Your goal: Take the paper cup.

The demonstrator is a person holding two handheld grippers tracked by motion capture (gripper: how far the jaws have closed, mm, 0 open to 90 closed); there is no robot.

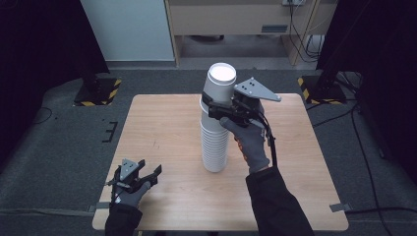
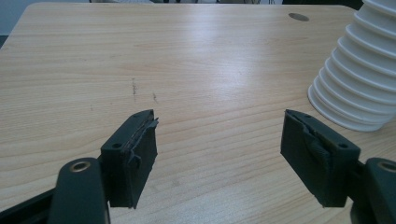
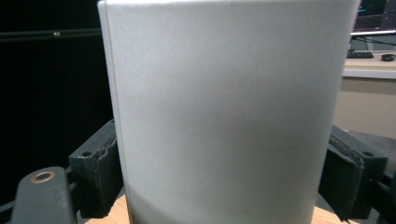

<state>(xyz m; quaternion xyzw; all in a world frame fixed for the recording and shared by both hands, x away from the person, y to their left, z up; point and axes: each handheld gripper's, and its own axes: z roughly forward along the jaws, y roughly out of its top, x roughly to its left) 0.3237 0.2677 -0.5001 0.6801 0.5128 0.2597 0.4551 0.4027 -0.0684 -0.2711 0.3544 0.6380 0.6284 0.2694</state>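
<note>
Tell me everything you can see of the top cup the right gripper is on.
The top cup is plain white, looks like paper, with a vertical side seam. It stands upside down, base up, partly raised off the stack of cups at mid-table. The right gripper clamps its wall from both sides.

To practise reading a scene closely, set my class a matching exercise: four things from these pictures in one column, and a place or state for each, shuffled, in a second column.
Column 1
1. top cup
2. stack of cups
3. left gripper
4. right gripper

Column 2
A. open, low over the near left of the table
B. stands mouth down at the table's middle
C. fingers on either side of the top cup
D. white, uppermost on the stack, between the fingers

Pairs: 1-D, 2-B, 3-A, 4-C
</note>
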